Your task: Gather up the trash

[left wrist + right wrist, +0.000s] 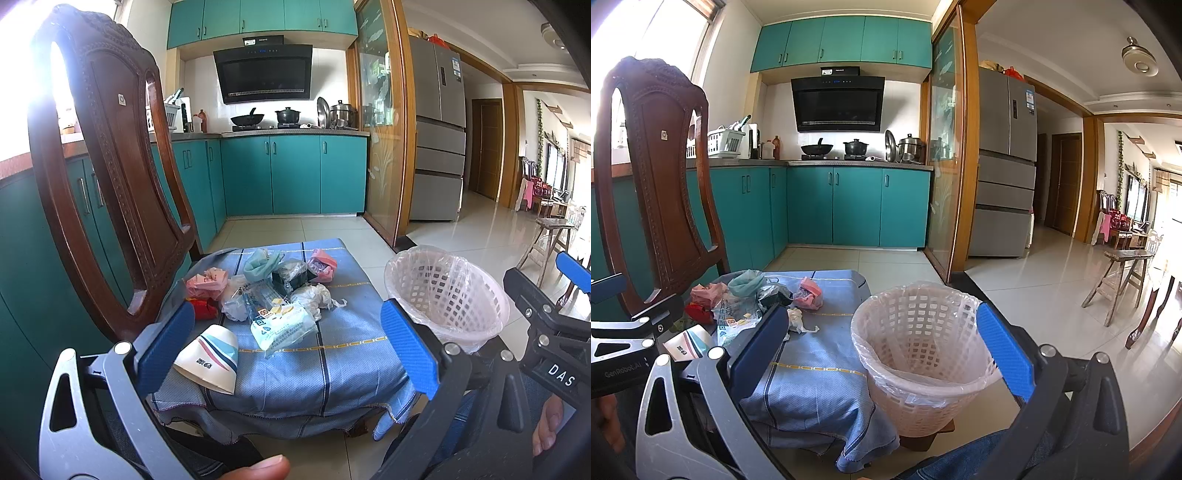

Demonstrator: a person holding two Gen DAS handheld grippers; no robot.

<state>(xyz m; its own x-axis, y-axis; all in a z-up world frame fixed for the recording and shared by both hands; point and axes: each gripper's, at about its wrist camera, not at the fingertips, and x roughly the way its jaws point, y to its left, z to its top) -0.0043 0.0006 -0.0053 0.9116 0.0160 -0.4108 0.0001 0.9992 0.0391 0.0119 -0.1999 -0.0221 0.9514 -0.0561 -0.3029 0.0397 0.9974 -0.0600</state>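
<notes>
The white paper cup with blue and pink stripes (208, 356) lies tipped on its side at the near left edge of the blue-cloth worktop (314, 369), its long axis running near-to-far, with crumpled wrappers heaped farther back. It sits just ahead of the left gripper (284, 350), between its jaws, which stand wide apart and empty. The right gripper (882, 345), jaws also apart and empty, frames the pink lattice bin (923, 354) to the right.

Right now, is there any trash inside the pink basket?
No, the pink basket holds only its clear plastic liner; the trash pile is on the blue cloth.
</notes>
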